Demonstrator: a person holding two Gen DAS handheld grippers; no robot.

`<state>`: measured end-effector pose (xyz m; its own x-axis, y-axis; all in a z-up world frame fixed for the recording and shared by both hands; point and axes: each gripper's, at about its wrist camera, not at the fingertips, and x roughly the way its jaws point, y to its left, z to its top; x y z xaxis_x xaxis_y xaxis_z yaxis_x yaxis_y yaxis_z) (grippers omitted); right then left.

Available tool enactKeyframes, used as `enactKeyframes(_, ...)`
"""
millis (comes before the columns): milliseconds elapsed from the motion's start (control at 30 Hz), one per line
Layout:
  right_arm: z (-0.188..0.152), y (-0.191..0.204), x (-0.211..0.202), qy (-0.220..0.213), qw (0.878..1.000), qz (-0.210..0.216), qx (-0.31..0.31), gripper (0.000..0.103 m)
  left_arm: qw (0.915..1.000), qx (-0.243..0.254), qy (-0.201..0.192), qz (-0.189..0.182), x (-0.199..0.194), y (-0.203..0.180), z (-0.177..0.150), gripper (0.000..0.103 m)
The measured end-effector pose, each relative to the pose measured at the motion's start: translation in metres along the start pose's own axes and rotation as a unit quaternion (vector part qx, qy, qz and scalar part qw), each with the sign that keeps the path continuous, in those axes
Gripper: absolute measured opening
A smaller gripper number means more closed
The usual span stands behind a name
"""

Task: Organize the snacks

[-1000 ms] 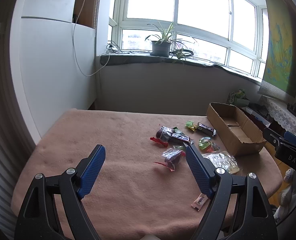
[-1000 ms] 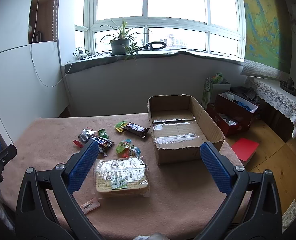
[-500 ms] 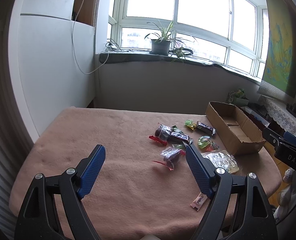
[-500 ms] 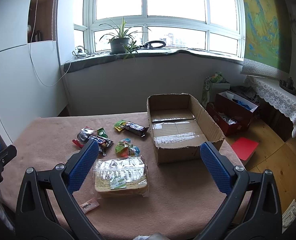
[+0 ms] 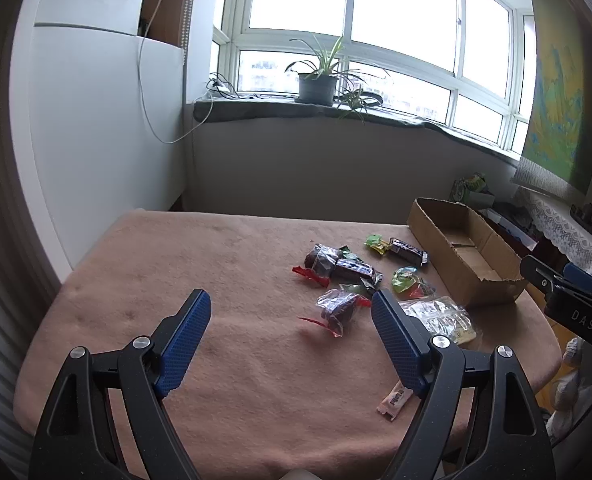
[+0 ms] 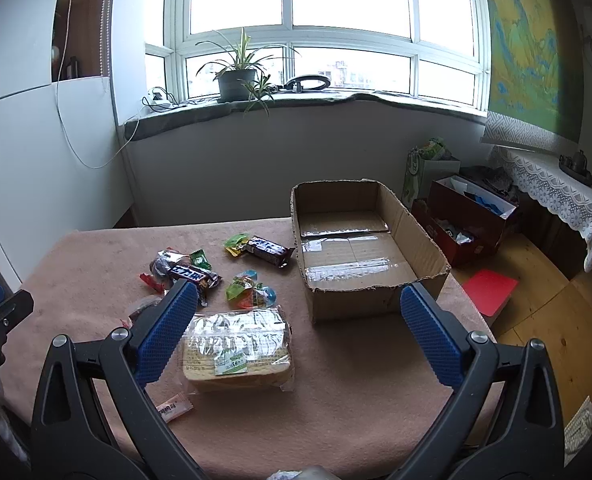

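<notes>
— Snacks lie loose on the pink cloth [image 6: 336, 420], none in the box [image 6: 380, 300] yet. How would you start?

— Right gripper [image 6: 296, 336] hangs above the bread pack [image 6: 237, 350], jaws spread wide, holding nothing. I'd lower it straight over the pack, close across the short side and squeeze lightly, since bread crushes. The box sits just right of it, open side up, so it's a short carry.

— And the left gripper [image 5: 287, 336]?

— Also wide and empty, above the cloth near the dark wrapped sweet [image 5: 338, 308]. The wrapper is crinkly film, so pinch the body, not the red tail.

— Count?

— One box. One bread pack. Two chocolate bars [image 6: 269, 250]. One pink sachet [image 6: 171, 408] at the near edge. Small sweets, perhaps six; they overlap, so I can't be sure.
</notes>
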<state>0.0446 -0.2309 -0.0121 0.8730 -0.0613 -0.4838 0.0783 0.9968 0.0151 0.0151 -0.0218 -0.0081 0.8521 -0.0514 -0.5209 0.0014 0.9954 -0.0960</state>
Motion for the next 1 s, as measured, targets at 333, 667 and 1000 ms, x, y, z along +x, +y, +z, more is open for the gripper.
enactKeyframes(333,-0.004,-0.008,0.014,0.032,0.999,0.012,0.008,0.103,0.9996,-0.001,0.023,-0.015,0.014,-0.004,-0.005,0.083)
enactKeyframes(667,-0.024,-0.032,0.047,0.103,0.989,0.082,0.062,0.103,0.9933,-0.022,0.078,-0.082,0.044,-0.011,-0.013,0.083)
enactKeyframes(1000,-0.037,-0.045,0.088,0.178,0.966,0.153,0.113,0.103,0.972,-0.045,0.151,-0.174,0.088,-0.038,-0.025,0.082)
